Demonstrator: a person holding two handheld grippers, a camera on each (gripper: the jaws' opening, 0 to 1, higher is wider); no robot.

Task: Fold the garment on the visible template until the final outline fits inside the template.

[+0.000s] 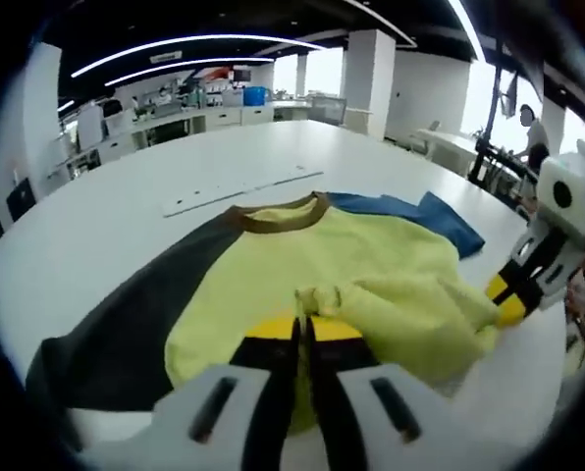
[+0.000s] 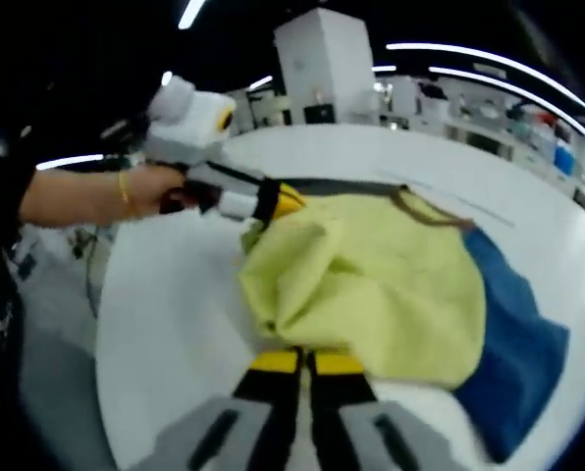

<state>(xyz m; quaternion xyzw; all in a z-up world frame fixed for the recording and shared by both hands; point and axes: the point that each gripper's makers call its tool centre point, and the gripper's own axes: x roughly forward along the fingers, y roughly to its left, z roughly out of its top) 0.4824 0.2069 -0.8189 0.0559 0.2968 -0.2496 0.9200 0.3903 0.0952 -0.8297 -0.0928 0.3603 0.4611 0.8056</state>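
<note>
White desk (image 1: pixel 126 196) in an open office hall carries the garment, both grippers clenched on its near edge.
On the desk, the dark template (image 1: pixel 126 334) lies under the yellow garment (image 1: pixel 371 265), whose brown collar (image 1: pixel 278 214) points away from the left gripper (image 1: pixel 302 339) and whose blue part (image 2: pixel 513 353) spreads to one side; the long axis runs from the collar back toward the jaws. In the left gripper view, the jaws are closed together on a bunched fold of yellow cloth at the hem side. The right gripper (image 2: pixel 304 361) likewise pinches the cloth's near edge, jaws pressed together. Both grips sit at the hem end, so the coming fold likely carries that edge toward the collar; neither is clearly nearer.
</note>
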